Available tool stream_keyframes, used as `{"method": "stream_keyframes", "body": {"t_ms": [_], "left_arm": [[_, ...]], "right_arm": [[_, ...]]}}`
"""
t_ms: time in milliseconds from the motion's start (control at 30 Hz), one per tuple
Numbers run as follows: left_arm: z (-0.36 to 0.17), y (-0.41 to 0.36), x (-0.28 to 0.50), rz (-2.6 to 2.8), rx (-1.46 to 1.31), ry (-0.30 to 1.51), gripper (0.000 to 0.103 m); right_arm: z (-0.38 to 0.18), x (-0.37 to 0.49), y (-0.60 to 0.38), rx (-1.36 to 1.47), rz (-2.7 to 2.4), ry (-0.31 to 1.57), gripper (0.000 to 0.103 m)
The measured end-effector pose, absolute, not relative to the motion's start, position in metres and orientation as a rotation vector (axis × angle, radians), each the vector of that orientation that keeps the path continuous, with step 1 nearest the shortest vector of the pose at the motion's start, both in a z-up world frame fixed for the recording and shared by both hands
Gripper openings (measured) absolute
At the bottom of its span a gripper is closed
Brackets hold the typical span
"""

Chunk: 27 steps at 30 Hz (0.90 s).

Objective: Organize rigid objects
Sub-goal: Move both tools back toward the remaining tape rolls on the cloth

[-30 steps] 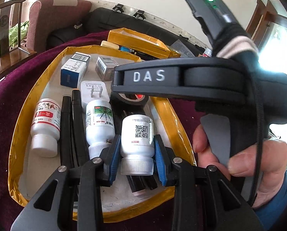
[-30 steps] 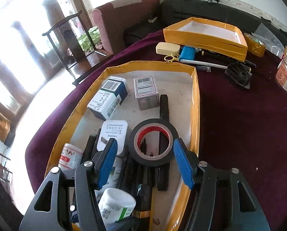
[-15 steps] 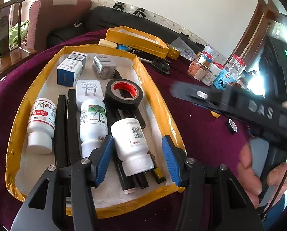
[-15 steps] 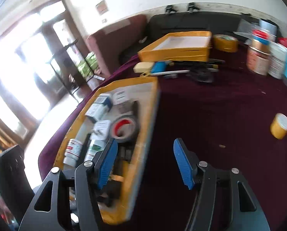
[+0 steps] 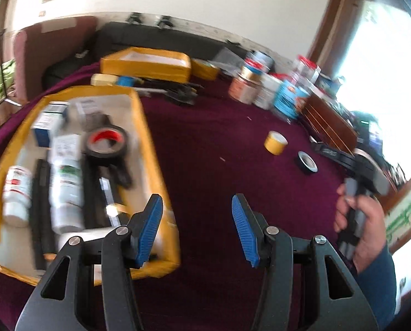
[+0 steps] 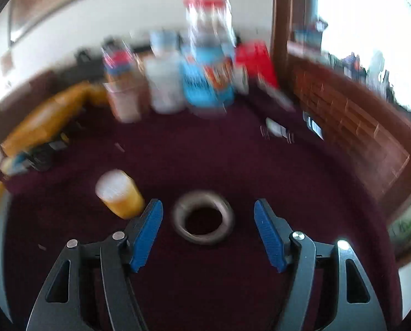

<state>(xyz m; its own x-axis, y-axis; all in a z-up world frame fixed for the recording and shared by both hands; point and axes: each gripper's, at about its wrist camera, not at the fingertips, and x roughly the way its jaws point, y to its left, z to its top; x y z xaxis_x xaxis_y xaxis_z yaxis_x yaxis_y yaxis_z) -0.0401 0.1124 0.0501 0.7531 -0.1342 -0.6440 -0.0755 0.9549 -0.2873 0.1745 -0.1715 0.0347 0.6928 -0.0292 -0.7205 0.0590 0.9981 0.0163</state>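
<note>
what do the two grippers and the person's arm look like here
Both the left gripper and the right gripper have black angular frames with triangular cut-outs, silver rivets and ribbed blue pads. The hand wraps a black and grey handle, and a dark blue sleeve covers the wrist.

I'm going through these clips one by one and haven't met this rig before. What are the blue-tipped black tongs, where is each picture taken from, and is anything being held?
No robot here: a person holds a hand-operated two-finger gripper in each hand, each with a fisheye camera looking along its fingers. The left gripper is open and empty, beside a yellow-edged tray holding white bottles, small boxes and a black tape roll with a red core. Its view also shows the person's right hand. The right gripper is opening above a small black tape ring on the dark red tablecloth, not gripping it. A yellow tape roll stands nearby.
</note>
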Motion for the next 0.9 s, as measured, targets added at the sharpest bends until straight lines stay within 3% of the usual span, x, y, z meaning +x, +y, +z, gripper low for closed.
{"method": "stream_keyframes", "body": {"t_ms": [900], "left_arm": [[0.059,0.057,-0.036,-0.149,-0.195,0.723,0.051]], "right_arm": [[0.015,0.188,-0.186,-0.001,-0.135,0.849,0.064]]}}
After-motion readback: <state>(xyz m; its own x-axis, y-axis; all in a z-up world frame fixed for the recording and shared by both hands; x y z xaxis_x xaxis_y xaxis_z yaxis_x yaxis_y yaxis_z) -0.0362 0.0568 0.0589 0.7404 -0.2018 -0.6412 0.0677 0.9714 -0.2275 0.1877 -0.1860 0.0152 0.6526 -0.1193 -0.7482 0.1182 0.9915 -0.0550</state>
